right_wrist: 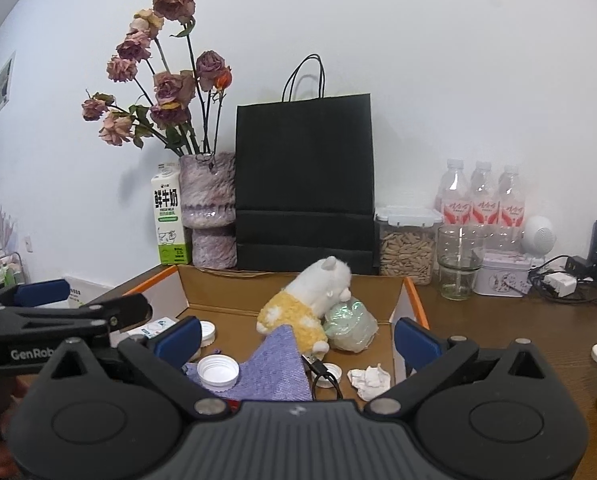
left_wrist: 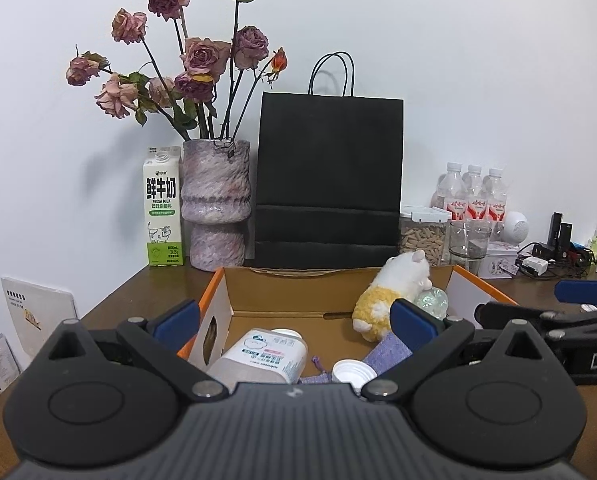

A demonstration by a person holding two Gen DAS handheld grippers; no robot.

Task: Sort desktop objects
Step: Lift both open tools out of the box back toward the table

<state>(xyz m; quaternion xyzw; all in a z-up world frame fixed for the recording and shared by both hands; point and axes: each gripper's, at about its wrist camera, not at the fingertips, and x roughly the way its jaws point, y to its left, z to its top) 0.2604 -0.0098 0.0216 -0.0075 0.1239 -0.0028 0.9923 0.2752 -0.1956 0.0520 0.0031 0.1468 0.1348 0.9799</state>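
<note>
The left tool point(left_wrist: 294, 322) hangs with its blue pads spread wide and nothing between them, over the near edge of an open cardboard box point(left_wrist: 298, 290) in the lower centre of the frame; the right tool point(right_wrist: 298, 338) is likewise spread wide and empty, above the same box point(right_wrist: 290, 290); inside the box a white-and-yellow plush toy point(right_wrist: 310, 300) leans against a pale iridescent round bundle point(right_wrist: 352, 328) at centre; a purple cloth point(right_wrist: 272, 364) lies in front of the toy, with a white bottle cap point(right_wrist: 218, 370) on its left edge; a crumpled white tissue point(right_wrist: 368, 378) sits at lower right of the box floor, and a black cable point(right_wrist: 322, 372) lies between cloth and tissue; in the left wrist view a white plastic bottle point(left_wrist: 264, 356) lies on its side at the box's near left; behind the box, on the brown worktop point(right_wrist: 518, 320), stand a black paper bag point(right_wrist: 304, 184), a vase of dried roses point(right_wrist: 208, 208) and a milk carton point(right_wrist: 169, 220) to its left; a jar of seeds point(right_wrist: 408, 244), a glass point(right_wrist: 456, 264) and three water bottles point(right_wrist: 482, 196) fill the right.
</note>
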